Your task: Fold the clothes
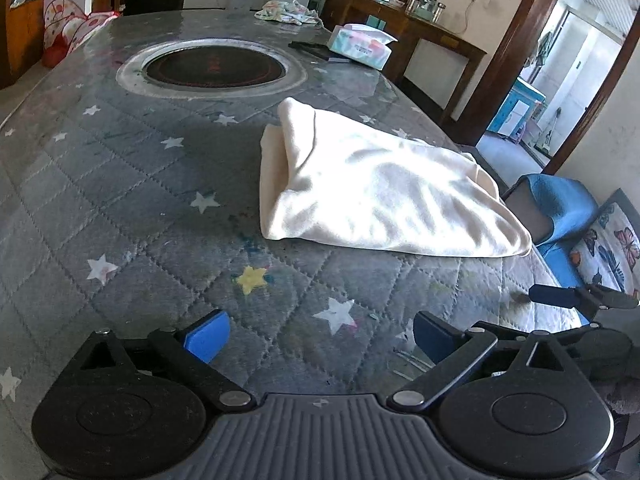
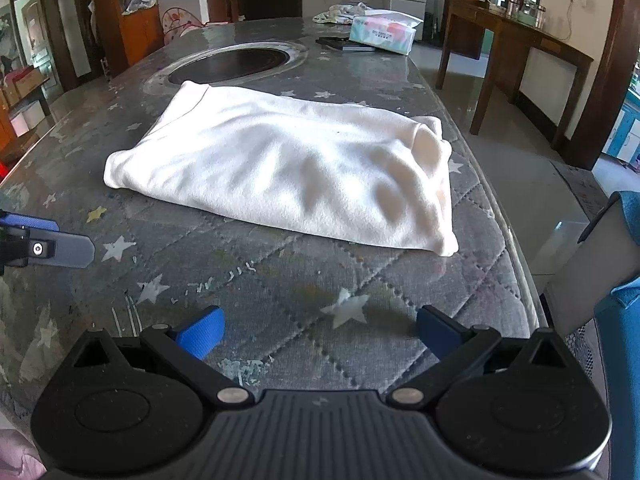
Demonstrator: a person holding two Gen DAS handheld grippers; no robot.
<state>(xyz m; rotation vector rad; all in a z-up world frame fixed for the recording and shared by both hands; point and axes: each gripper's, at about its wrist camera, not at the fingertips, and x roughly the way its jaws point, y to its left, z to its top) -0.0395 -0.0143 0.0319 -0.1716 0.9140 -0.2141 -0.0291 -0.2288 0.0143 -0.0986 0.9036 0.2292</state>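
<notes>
Left wrist view shows me the white cloth (image 1: 372, 196) lying folded on the gray star table (image 1: 120, 184), near its right edge. My left gripper (image 1: 320, 336) is spread wide and holds nothing. My right gripper (image 2: 320, 332) is wide too, just before the cloth.

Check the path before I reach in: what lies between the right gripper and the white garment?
Nothing but bare quilted star-print table cover. The right wrist view shows the right gripper, fingers open, with only that cover up to the folded white garment.
</notes>
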